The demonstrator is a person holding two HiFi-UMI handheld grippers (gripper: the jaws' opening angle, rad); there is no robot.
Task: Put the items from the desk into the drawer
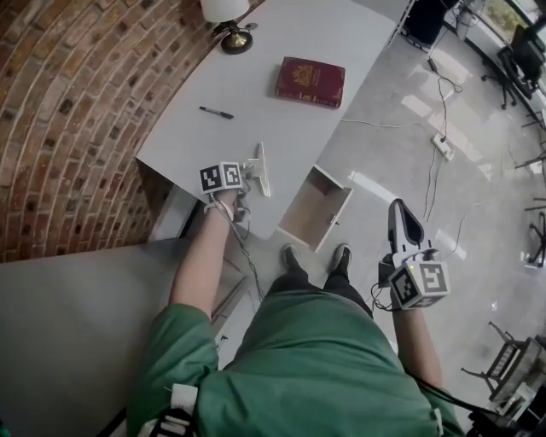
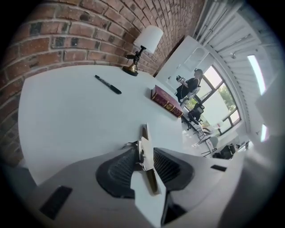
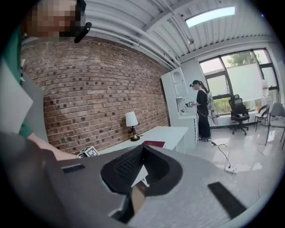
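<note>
On the white bench point(image 1: 256, 94) lie both loose items, so by my reading the task has barely begun. A slim black marker pen point(image 1: 216, 112) lies near the brick-wall side, and a maroon hardback book with a gold emblem on its cover point(image 1: 310, 82) lies flat further along, well apart from the pen. A table lamp with a white shade and a brass base point(image 1: 229, 21) stands at the far end; whether it counts as an item to stow I cannot say.

The pale wooden drawer point(image 1: 317, 207) is pulled out below the bench's near edge, and what shows of its inside is bare. Opening it looks done; moving the pen and the book remains.

The left gripper point(image 1: 260, 166) sits at the near edge of the bench, tilted down toward the top. Its ribbed black pads stand a little apart, with only a thin white sliver between them that appears to be part of the tool. It holds nothing from the bench. The pen lies ahead of it, the nearer of the two items.

The right gripper point(image 1: 405, 226) hangs over the floor beside the drawer. Its pads look closed together, and it holds nothing.
</note>
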